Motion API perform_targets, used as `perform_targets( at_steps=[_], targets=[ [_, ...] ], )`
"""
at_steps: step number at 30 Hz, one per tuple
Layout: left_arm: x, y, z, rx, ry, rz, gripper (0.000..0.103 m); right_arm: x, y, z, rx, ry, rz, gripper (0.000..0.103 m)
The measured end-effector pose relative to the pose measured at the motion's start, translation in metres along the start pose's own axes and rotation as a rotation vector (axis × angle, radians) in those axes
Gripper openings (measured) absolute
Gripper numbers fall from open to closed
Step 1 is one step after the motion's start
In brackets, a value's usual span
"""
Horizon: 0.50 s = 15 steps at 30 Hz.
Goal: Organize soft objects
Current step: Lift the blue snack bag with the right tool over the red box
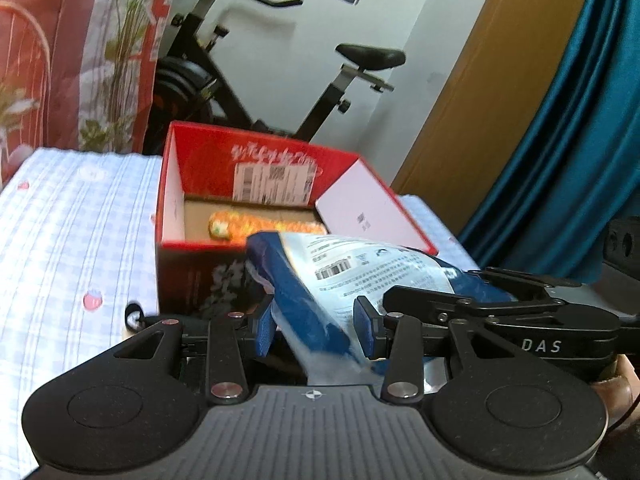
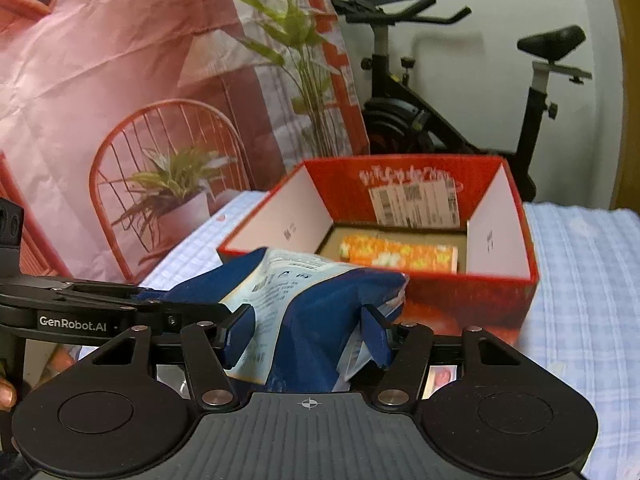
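Left gripper point(image 1: 316, 326) and right gripper point(image 2: 306, 330) both clench the crinkled blue-and-white plastic packet point(image 1: 340, 276), held just near of the open red cardboard box point(image 1: 192, 168) on the checked cloth point(image 1: 72, 220).

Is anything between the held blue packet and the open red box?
Nothing visible. The blue packet, held by both the left gripper and right gripper, faces the red box; only an orange pack lies inside.

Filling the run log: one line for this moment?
left gripper: shut on pack | right gripper: shut on pack | box: holds orange pack
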State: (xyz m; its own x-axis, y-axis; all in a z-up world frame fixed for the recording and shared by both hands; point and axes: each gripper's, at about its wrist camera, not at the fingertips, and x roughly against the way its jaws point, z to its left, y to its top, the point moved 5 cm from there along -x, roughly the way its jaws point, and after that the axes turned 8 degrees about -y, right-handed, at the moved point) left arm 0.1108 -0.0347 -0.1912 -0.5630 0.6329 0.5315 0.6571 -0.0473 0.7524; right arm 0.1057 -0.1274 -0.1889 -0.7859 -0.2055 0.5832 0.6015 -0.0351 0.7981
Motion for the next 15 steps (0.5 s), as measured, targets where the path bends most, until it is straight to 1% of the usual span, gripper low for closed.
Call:
perform_targets(
  at_steps=[4, 9, 15],
  targets=[
    [0.002, 0.013, -0.004, -0.02, -0.009, -0.029, 0.044, 0.002, 0.015, 0.001, 0.017, 0.005, -0.022, 0.056],
    [-0.002, 0.026, -0.003, -0.027, -0.016, -0.044, 0.044, -0.001, 0.031, 0.001, 0.027, 0.009, -0.034, 0.056],
    [-0.003, 0.03, 0.0, -0.027, -0.023, -0.058, 0.044, -0.003, 0.041, 0.001, 0.037, 0.014, -0.045, 0.056]
  ],
)
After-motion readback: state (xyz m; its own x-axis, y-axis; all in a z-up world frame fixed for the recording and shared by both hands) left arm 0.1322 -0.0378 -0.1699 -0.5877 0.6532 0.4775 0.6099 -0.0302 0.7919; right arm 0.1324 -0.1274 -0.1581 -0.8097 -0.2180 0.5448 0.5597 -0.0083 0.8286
